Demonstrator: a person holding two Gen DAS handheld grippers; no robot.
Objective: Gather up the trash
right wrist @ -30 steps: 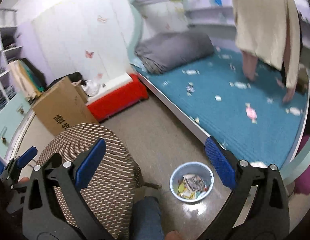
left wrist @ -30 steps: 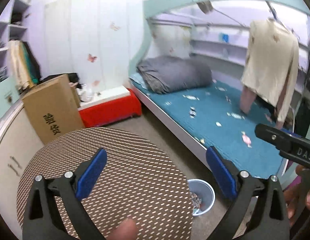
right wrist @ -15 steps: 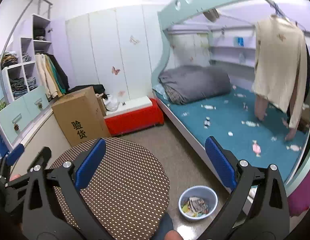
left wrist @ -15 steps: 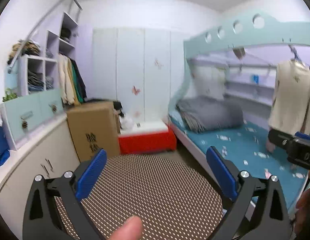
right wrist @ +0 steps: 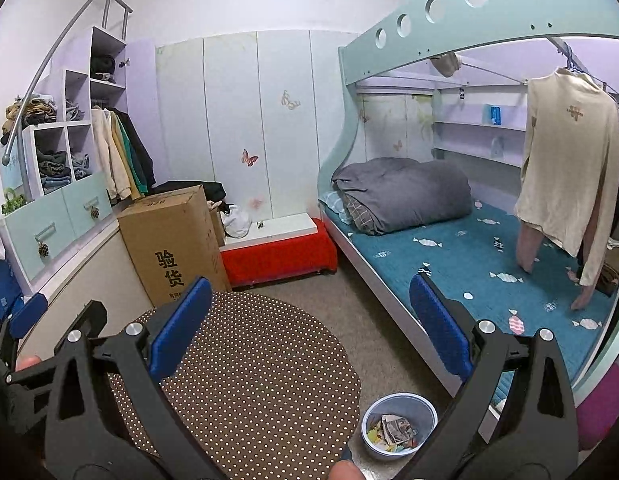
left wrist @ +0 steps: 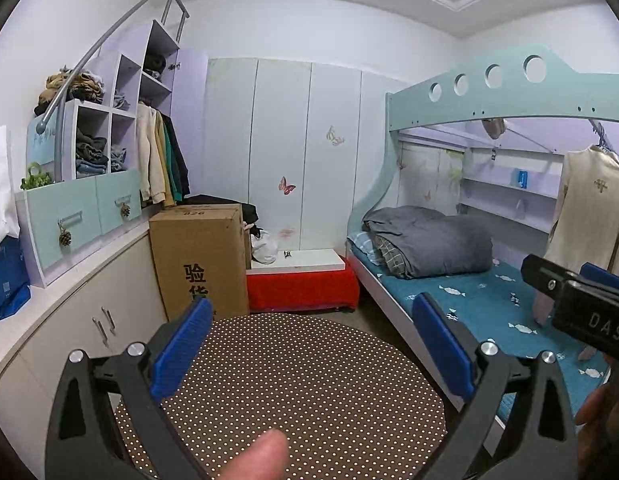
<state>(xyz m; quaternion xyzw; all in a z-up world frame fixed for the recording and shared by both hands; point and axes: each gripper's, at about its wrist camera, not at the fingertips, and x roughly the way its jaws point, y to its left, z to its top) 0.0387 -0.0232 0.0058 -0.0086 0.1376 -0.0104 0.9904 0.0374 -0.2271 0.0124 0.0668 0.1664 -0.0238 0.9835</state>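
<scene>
A small blue bin (right wrist: 401, 397) with paper scraps inside stands on the floor between the round dotted table (right wrist: 249, 368) and the bed. It shows only in the right wrist view, low down by my right gripper's (right wrist: 309, 324) right finger. That gripper is open and holds nothing. My left gripper (left wrist: 313, 344) is open too, hovering over the dotted table (left wrist: 293, 392) with nothing between its blue pads. The right gripper's body (left wrist: 581, 304) pokes in from the right in the left wrist view. A small dark scrap (right wrist: 498, 243) lies on the teal bedsheet.
A tall cardboard box (right wrist: 173, 244) and a red bench (right wrist: 277, 254) stand beyond the table. The bunk bed (right wrist: 469, 264) with a folded grey quilt fills the right side. A cream shirt (right wrist: 565, 168) hangs over it. Cabinets (left wrist: 81, 320) line the left wall.
Both views have tilted up from the floor and table to the room and ceiling. The bin has dropped out of the left wrist view. Both grippers stay open.
</scene>
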